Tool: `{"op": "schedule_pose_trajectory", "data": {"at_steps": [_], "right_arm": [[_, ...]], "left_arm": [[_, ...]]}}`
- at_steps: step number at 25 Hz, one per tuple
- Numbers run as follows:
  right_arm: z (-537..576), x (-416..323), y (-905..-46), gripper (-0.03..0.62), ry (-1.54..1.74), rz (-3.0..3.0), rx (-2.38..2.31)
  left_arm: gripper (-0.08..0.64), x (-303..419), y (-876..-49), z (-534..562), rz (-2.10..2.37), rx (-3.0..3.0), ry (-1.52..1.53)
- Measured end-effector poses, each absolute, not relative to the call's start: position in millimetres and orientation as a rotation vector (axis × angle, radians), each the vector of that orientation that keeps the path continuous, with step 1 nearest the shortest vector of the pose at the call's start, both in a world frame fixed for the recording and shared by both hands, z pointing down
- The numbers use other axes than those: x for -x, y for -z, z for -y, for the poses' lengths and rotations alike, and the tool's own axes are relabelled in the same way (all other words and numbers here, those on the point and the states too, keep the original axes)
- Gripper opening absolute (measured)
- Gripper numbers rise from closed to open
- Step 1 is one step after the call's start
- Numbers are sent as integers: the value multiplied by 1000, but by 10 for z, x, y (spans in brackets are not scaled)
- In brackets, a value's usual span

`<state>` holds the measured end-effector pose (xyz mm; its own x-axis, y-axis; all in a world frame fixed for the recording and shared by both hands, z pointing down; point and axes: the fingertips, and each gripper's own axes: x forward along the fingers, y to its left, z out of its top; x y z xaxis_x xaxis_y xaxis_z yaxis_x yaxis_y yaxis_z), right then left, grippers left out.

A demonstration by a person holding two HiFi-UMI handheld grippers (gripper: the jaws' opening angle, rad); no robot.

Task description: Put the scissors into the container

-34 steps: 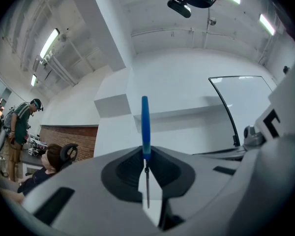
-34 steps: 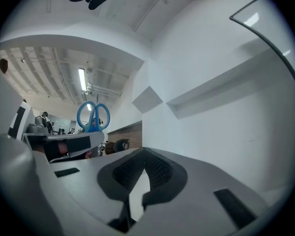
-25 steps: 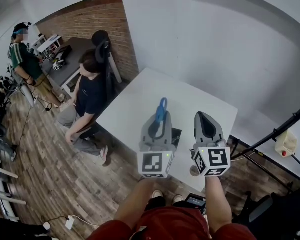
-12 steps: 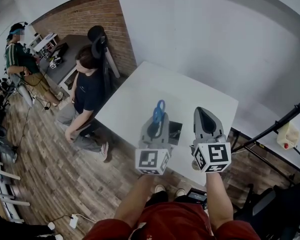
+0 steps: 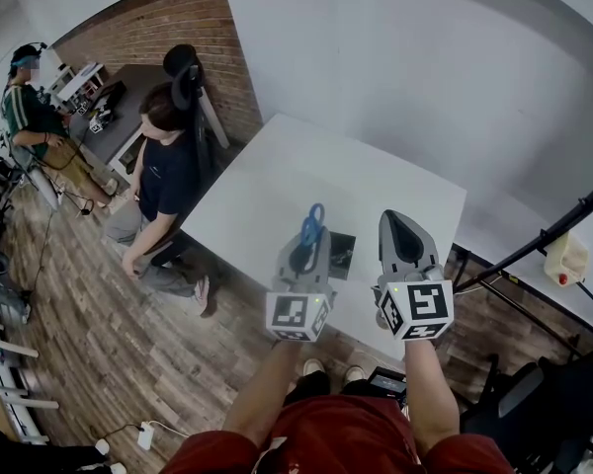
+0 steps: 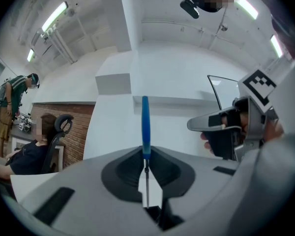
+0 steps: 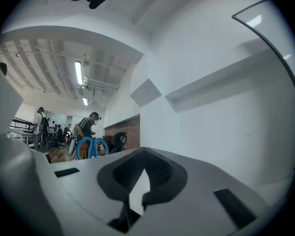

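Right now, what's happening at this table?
A person stands over the white table with a gripper in each hand. The left gripper is clamped on the blades of the blue-handled scissors, handles sticking out forward, close to a small dark container on the table. The right gripper is beside it, jaws together and empty. The scissors are not yet in the container.

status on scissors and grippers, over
Left hand-held gripper shut on scissors, blue handles forward. Right hand-held gripper shut, empty. Container on table between them, scissors not in, nothing blocking.
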<state>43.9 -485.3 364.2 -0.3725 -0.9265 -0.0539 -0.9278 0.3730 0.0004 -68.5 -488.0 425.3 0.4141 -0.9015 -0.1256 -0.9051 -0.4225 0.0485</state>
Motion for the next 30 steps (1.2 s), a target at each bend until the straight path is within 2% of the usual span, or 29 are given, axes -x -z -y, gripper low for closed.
{"op": "schedule_pose_trajectory", "data": {"at_steps": [30], "right_arm": [[4890,-567,-3918,8,-1,-2581,1804]], "left_arm": [[37,488,-5132,4994,-1593,2687,50]]}}
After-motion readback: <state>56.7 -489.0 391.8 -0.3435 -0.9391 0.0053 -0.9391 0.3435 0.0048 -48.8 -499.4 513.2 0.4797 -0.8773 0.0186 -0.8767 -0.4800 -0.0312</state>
